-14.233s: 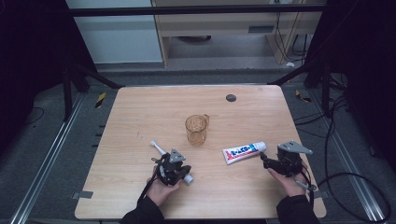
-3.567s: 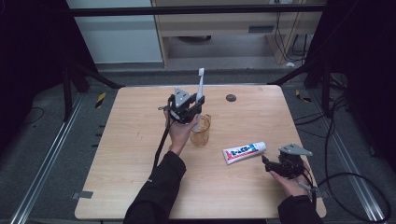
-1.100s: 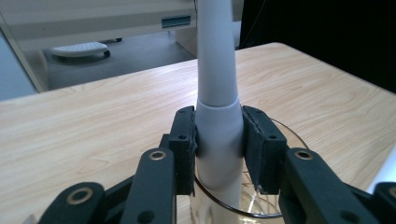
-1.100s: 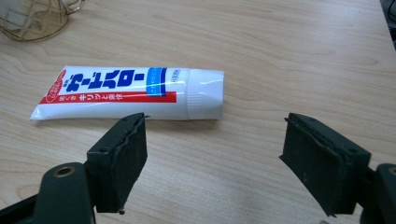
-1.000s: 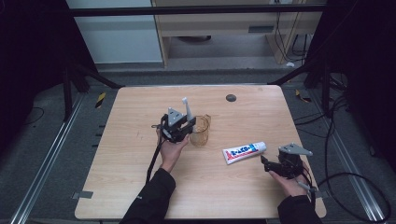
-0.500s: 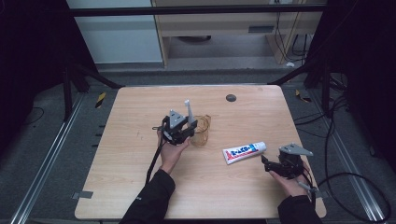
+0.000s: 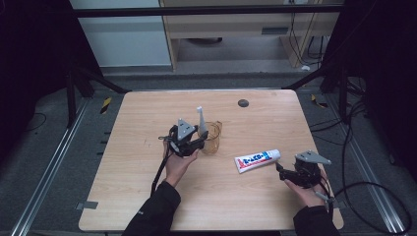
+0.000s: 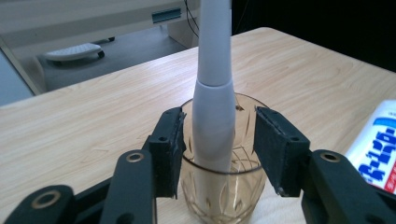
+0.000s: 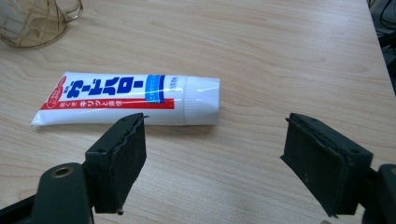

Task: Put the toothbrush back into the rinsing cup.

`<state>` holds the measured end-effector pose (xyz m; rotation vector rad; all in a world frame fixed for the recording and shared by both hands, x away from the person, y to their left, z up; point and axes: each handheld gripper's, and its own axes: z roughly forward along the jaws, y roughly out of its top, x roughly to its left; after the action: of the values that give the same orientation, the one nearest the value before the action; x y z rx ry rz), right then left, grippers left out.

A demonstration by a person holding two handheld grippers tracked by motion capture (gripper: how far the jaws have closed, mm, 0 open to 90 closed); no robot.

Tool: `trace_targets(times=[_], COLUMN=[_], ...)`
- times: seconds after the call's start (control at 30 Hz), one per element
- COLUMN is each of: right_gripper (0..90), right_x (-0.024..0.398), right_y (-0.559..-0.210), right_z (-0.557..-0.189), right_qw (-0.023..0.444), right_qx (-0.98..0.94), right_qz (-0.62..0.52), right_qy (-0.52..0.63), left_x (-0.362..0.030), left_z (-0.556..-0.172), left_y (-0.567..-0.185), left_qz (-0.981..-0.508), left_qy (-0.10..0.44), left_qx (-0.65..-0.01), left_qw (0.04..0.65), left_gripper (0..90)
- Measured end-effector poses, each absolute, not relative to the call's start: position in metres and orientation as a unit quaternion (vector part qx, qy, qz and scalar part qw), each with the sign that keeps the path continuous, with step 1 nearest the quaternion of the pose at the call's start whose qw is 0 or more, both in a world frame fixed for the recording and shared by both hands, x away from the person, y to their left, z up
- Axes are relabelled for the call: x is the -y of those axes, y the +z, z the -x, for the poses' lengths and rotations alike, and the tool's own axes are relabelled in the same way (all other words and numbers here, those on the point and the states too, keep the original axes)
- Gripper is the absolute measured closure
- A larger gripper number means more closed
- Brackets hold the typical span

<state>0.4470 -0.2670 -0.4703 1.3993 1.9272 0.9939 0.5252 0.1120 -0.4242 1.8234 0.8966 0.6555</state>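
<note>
Toothbrush (image 8: 213,100) stands upright in the amber glass cup (image 8: 219,186), its head cut off above. The left hand-held gripper (image 8: 217,149) has just been opening, pads clear of both. The right hand-held gripper (image 9: 212,163) rests released near the toothpaste tube (image 9: 126,99) on the worktop (image 7: 147,196).

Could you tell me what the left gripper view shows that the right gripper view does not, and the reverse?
Left gripper view: the white toothbrush standing upright in the amber glass cup, between the left gripper's pads, which have just been opening and stand clear of it. Right gripper view: the whole toothpaste tube lying flat on the table, beyond the open right gripper. Both show the wooden table, the cup and at least part of the tube.
</note>
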Motion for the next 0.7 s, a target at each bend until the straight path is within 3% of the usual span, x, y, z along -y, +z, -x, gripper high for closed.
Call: trace_targets(times=[0.47, 0.7], right_gripper=[25.2, 31.6], right_x=[0.269, 0.277], right_y=[-0.464, -0.461], right_z=[-0.446, -0.447], right_qw=[0.269, 0.27], right_qx=[-0.709, -0.71], right_qz=[-0.523, -0.522], right_qy=[0.389, 0.388], left_x=[-0.154, -0.192], left_z=[-0.493, -0.473], left_y=[-0.41, -0.419], left_qz=[-0.761, -0.757], left_qy=[0.273, 0.267], left_qx=[-0.363, -0.387], left_qw=[0.463, 0.453], left_gripper=[47.7, 46.1])
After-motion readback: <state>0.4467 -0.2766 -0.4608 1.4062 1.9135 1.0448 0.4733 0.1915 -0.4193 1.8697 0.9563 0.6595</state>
